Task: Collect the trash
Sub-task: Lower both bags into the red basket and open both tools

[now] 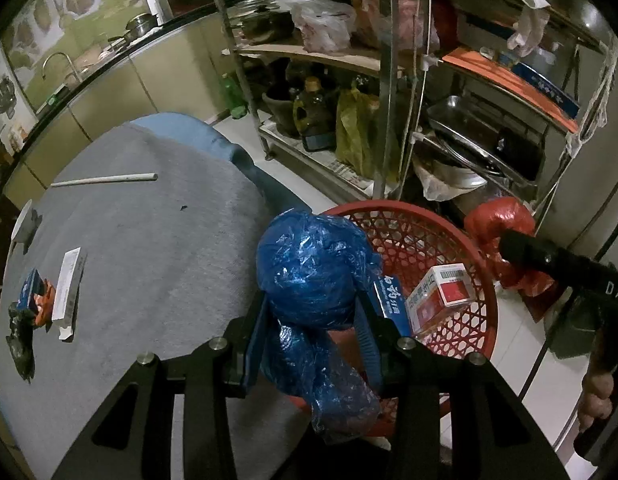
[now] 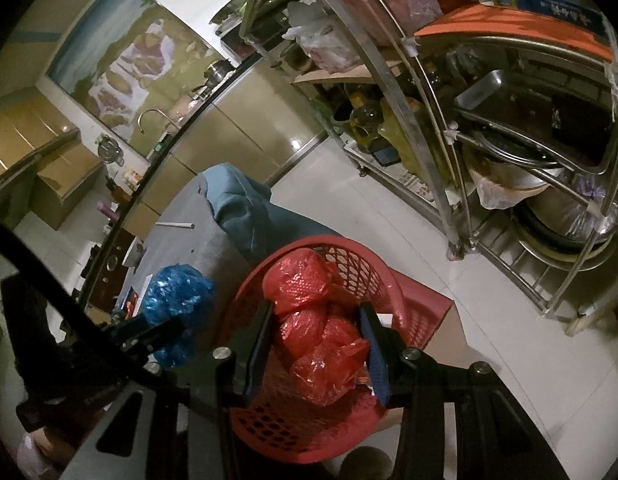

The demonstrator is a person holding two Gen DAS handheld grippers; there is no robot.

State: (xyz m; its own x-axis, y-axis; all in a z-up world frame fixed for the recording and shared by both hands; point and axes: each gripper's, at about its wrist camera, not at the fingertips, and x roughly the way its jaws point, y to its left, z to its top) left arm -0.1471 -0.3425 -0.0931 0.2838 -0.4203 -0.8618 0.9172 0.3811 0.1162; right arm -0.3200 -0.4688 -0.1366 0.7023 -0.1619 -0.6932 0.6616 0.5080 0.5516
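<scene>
The left claw [image 1: 315, 316] pinches a crumpled blue plastic bag [image 1: 313, 268], its blue-padded fingers pressed against both sides of the bundle, whose loose tail hangs down between them. The bag hangs at the edge of the grey-covered surface [image 1: 149, 248], over the near rim of the red basket [image 1: 461, 220] that stands on the pale tiled floor beside it. The right claw [image 2: 319, 328] pinches a crumpled red plastic bag [image 2: 317, 320] the same way, holding it over the open mouth of the basket, with the bag's bulk bulging up between and beyond the fingers. Inside the basket lies a red and white carton [image 1: 441, 292], and just beside it a blue box [image 1: 389, 300] leans against the basket wall. Farther off on the surface, well apart from the basket, rest a long white box [image 1: 69, 292], a small cluster of blue and orange packets [image 1: 35, 296], a dark crumpled scrap [image 1: 19, 340], and toward the far side a thin white tube [image 1: 105, 179]. A blue cloth [image 1: 197, 136] drapes over the far edge of the surface. Beyond the basket stands a metal rack [image 1: 389, 80] crowded with pans, bottles and plastic bags, and farther still a kitchen counter with a faucet [image 1: 61, 60].
</scene>
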